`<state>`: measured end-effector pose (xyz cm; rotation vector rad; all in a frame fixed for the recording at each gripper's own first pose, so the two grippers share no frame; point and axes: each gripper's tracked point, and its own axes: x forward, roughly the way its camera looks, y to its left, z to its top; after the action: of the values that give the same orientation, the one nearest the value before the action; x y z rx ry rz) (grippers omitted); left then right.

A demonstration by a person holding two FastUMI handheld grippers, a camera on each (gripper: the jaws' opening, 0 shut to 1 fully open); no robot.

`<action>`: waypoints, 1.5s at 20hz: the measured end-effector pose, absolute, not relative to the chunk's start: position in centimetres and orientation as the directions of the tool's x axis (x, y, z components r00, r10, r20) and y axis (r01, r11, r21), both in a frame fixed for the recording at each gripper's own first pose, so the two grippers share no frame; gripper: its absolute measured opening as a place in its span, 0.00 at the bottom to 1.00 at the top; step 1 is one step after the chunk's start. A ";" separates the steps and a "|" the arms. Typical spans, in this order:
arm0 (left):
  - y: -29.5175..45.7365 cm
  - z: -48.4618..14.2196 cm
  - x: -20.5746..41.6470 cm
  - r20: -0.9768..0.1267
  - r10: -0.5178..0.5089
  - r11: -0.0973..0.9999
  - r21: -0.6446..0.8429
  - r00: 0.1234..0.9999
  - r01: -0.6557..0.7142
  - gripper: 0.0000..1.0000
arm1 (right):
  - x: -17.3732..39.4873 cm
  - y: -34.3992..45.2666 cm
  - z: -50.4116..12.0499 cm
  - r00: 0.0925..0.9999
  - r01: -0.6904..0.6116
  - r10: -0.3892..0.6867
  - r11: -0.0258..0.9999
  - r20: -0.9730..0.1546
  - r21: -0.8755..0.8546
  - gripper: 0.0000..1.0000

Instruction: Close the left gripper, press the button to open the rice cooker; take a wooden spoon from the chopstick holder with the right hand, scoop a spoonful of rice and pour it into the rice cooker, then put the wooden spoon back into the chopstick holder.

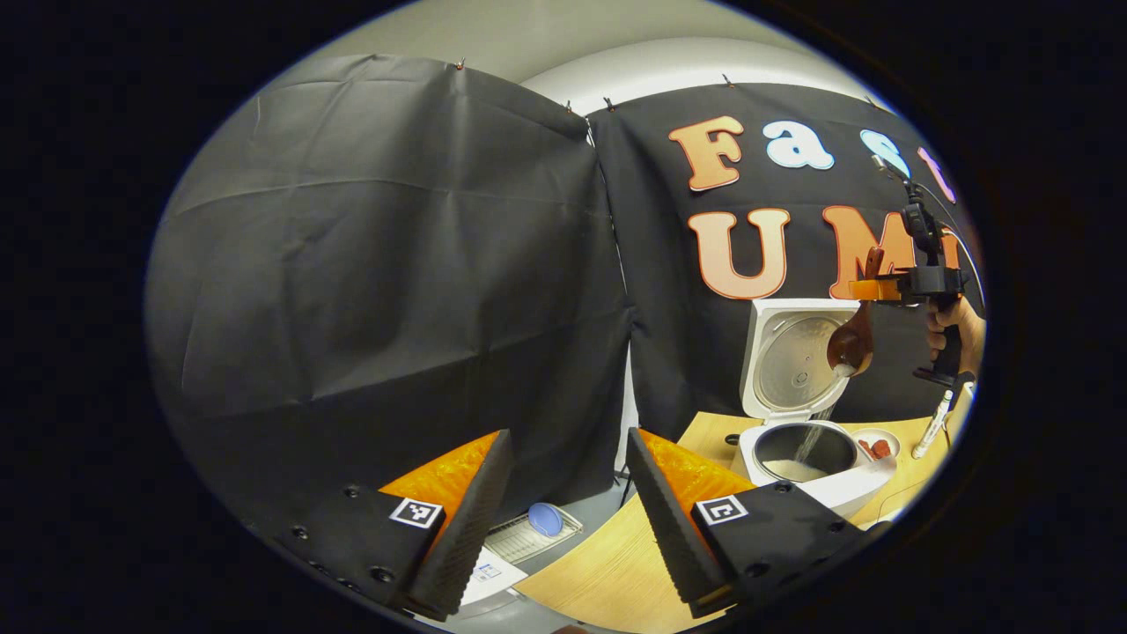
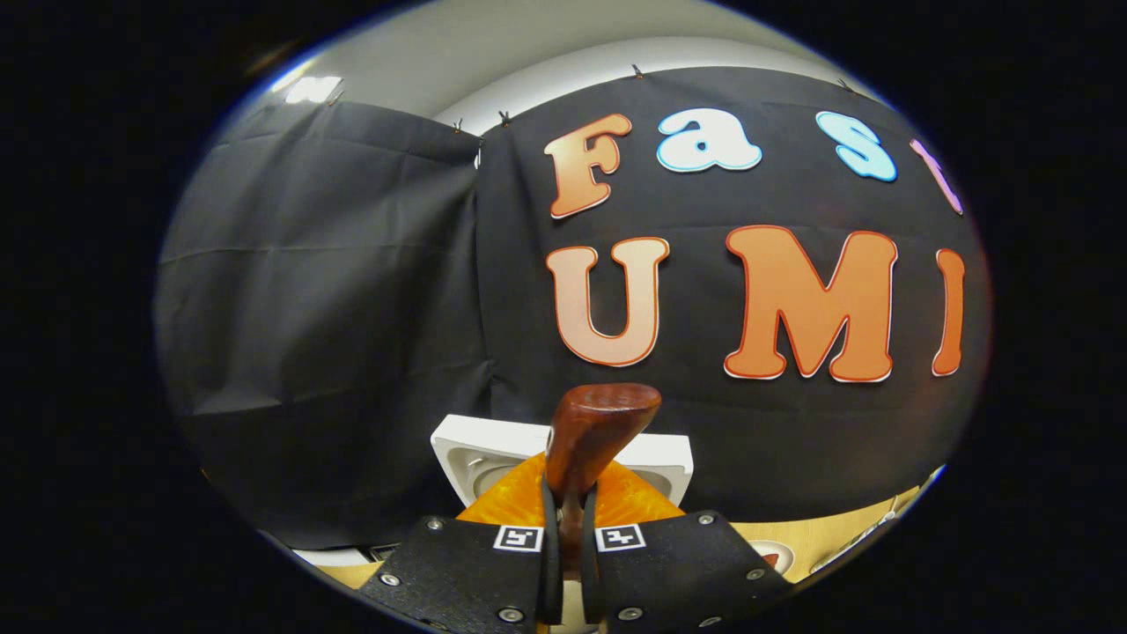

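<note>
Pouring rice into the cooker right now, so going slow and keeping the tipped bowl of the spoon right over the pot, so no grains are falling on the light wooden table (image 1: 616, 563). Resting at the left, the left black-and-orange gripper (image 1: 563, 519) with fingers wide apart, gripping nothing. Moving right, sitting on the table, the white rice cooker (image 1: 806, 458) with its round-lined lid standing up open. Falling from the dark brown wooden spoon (image 1: 852, 343) above it, a thin white stream of rice into the dark pot. Pinching the spoon handle (image 2: 581, 458) tight between both fingers, the right black-and-orange gripper (image 1: 876, 289), held up by a hand (image 1: 955, 330). Looking smooth, shiny and reddish brown, with a rounded handle end.
</note>
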<state>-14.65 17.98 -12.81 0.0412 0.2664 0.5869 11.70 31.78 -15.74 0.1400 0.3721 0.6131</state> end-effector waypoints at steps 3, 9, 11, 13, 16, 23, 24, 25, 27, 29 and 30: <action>17.8 -13.2 -14.4 -0.250 0.549 0.835 0.122 0.798 -0.537 0.85 | 11.4 31.9 -15.7 0.760 -0.556 0.583 0.812 -0.287 0.178 0.08; 16.7 -13.8 -13.8 -0.272 0.529 0.848 0.124 0.804 -0.515 0.93 | 10.0 32.8 -15.1 0.761 -0.615 0.600 0.789 -0.246 0.021 0.07; 16.3 -14.3 -13.8 -0.288 0.522 0.852 0.137 0.803 -0.505 0.90 | 9.2 32.9 -15.1 0.757 -0.627 0.608 0.779 -0.238 -0.006 0.07; 15.9 -14.1 -13.9 -0.292 0.513 0.858 0.143 0.807 -0.494 0.89 | 8.5 32.6 -15.2 0.752 -0.630 0.614 0.776 -0.241 0.011 0.07; 14.8 -14.5 -13.7 -0.309 0.496 0.868 0.139 0.811 -0.477 0.94 | 8.3 30.8 -15.3 0.751 -0.603 0.609 0.790 -0.255 0.109 0.08; 10.3 -14.6 -11.6 -0.324 0.409 0.913 0.142 0.853 -0.383 0.89 | 7.4 20.7 -17.5 0.780 -0.443 0.519 0.852 -0.350 0.278 0.08; 9.3 -14.7 -10.9 -0.325 0.389 0.921 0.140 0.862 -0.363 0.85 | 7.1 18.9 -18.1 0.788 -0.416 0.495 0.866 -0.366 0.277 0.08; 8.3 -14.7 -10.3 -0.326 0.366 0.931 0.136 0.872 -0.340 0.85 | 6.8 17.1 -18.7 0.795 -0.388 0.470 0.880 -0.384 0.274 0.07; 6.1 -14.5 -8.8 -0.320 0.320 0.947 0.136 0.892 -0.291 0.85 | 5.8 13.1 -19.8 0.806 -0.330 0.419 0.905 -0.419 0.270 0.08; 3.8 -14.3 -7.3 -0.317 0.271 0.962 0.128 0.909 -0.242 0.89 | 4.8 9.1 -20.8 0.815 -0.274 0.365 0.927 -0.451 0.256 0.08; 2.5 -14.4 -6.8 -0.321 0.245 0.969 0.123 0.915 -0.216 0.89 | 4.3 7.0 -21.2 0.820 -0.245 0.334 0.939 -0.465 0.242 0.07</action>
<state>-6.76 2.49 -14.36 0.0861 0.3409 0.2374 4.33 7.04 -21.20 0.1749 0.5255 0.3101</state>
